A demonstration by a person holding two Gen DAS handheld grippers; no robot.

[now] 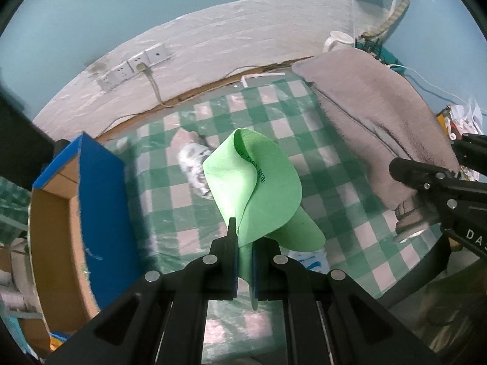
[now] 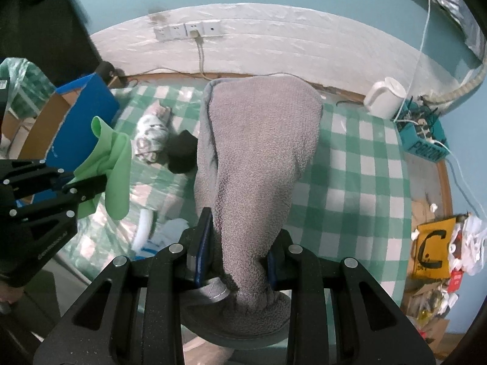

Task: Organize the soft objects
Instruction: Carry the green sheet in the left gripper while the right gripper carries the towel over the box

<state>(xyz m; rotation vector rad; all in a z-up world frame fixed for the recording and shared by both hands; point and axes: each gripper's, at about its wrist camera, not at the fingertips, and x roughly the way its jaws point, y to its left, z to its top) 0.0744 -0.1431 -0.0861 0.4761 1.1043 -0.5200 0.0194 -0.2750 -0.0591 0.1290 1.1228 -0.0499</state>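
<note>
My left gripper (image 1: 243, 237) is shut on a thin light-green cloth (image 1: 258, 182), which hangs in folds above the green-checked table. From the right wrist view the same green cloth (image 2: 117, 164) and left gripper (image 2: 91, 188) show at the left. My right gripper (image 2: 239, 243) is shut on a grey towel (image 2: 258, 152), bunched between its pads and lifted off the table. In the left wrist view that grey towel (image 1: 380, 115) drapes at the right, held by the right gripper (image 1: 426, 194).
An open blue cardboard box (image 1: 97, 200) stands at the table's left. A patterned white cloth (image 2: 152, 135) and a black soft item (image 2: 182, 152) lie on the checked table (image 2: 350, 167). A white kettle (image 2: 385, 97) and teal basket (image 2: 423, 137) sit back right.
</note>
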